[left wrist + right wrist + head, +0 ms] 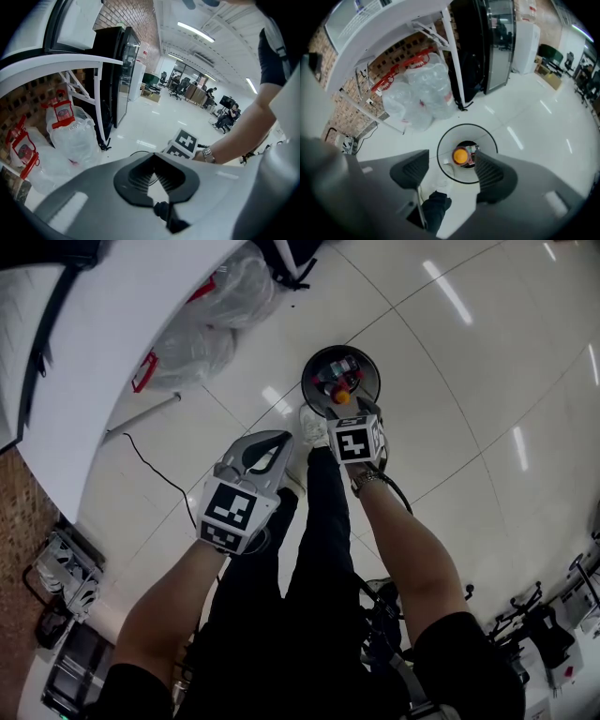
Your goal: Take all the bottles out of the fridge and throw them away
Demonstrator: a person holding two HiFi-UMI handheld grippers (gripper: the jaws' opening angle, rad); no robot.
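1. Orange-capped bottle [461, 156] lies inside the round bin [466, 125] on the floor, straight below the right tool [451, 168].
2. The right tool's jaws are spread wide with nothing between them. The left tool [152, 161] is pressed together and empty.
3. The step in hand looks like the throw-away, and this bottle is already binned.
4. The next move probably calls for going to the black fridge [487, 42] for any bottles left.

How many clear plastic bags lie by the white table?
2. One bag lies beside the table leg; the other bag lies against it, farther from the fridge. The table may hide more.
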